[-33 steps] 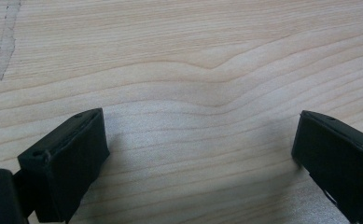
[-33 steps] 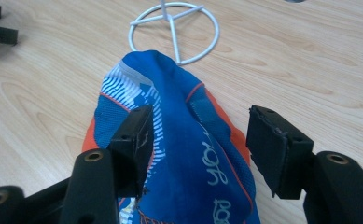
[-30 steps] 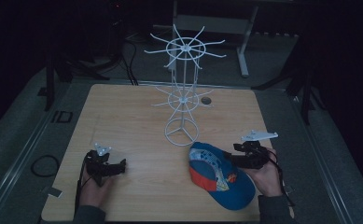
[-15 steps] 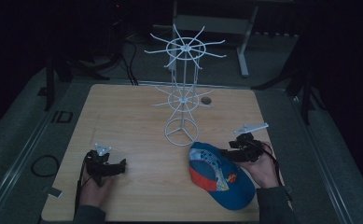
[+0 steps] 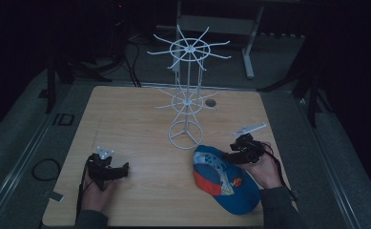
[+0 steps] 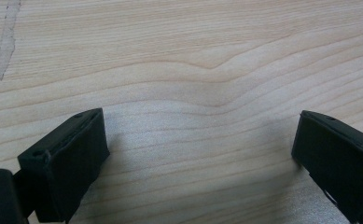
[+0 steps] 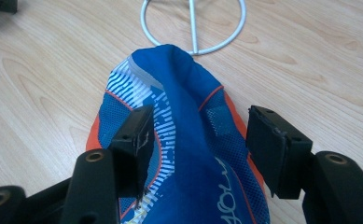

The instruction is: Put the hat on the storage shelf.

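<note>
- At the left side of the wooden tabletop (image 5: 140,119), the left tool (image 5: 108,168) rests in a hand, its jaws wide apart over bare wood.
- Behind the middle stands a white wire rack (image 5: 187,90).
- At the right lies a blue and orange cap (image 5: 223,179), touching the rack's ring base.
- Over the cap's raised fold, the right tool (image 5: 235,153) is open, one jaw on each side.

One cap (image 5: 226,179), one wire rack (image 5: 187,102)
</note>
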Tool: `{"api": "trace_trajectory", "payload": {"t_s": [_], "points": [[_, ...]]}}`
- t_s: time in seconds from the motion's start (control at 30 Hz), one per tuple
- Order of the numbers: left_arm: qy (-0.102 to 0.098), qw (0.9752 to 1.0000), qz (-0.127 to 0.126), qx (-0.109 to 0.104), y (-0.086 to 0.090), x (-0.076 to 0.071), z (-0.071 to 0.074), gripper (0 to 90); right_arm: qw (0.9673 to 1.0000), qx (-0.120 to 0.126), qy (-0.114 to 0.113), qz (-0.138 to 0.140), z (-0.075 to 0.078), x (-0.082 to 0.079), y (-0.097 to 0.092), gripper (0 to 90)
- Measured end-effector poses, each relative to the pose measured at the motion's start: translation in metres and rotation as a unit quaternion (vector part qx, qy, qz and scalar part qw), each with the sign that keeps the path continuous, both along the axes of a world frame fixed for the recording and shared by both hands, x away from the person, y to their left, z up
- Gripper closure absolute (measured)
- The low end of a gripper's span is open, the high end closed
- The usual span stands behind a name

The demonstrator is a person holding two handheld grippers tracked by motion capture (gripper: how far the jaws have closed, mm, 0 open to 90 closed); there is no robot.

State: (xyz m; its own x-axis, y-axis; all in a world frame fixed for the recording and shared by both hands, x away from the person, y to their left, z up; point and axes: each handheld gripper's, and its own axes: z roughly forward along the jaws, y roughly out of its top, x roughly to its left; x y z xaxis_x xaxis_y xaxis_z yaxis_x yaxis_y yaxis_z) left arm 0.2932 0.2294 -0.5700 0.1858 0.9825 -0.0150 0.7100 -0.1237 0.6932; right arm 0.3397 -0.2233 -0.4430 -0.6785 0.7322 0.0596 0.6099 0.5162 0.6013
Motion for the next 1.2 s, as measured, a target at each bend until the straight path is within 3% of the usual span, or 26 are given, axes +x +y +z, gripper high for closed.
{"api": "trace_trajectory", "payload": {"t_s": [0.5,1.2], "points": [[0.001,1.0000,-0.001,0.001,0.000,0.000,0.000,3.8,0.9988,-0.028,0.022,0.034,-0.010,0.007,0.017,38.8],[0.001,1.0000,-0.002,0.003,0.000,0.000,0.000,3.8,0.9965,-0.055,0.047,0.043,-0.022,0.019,0.026,38.2]]}}
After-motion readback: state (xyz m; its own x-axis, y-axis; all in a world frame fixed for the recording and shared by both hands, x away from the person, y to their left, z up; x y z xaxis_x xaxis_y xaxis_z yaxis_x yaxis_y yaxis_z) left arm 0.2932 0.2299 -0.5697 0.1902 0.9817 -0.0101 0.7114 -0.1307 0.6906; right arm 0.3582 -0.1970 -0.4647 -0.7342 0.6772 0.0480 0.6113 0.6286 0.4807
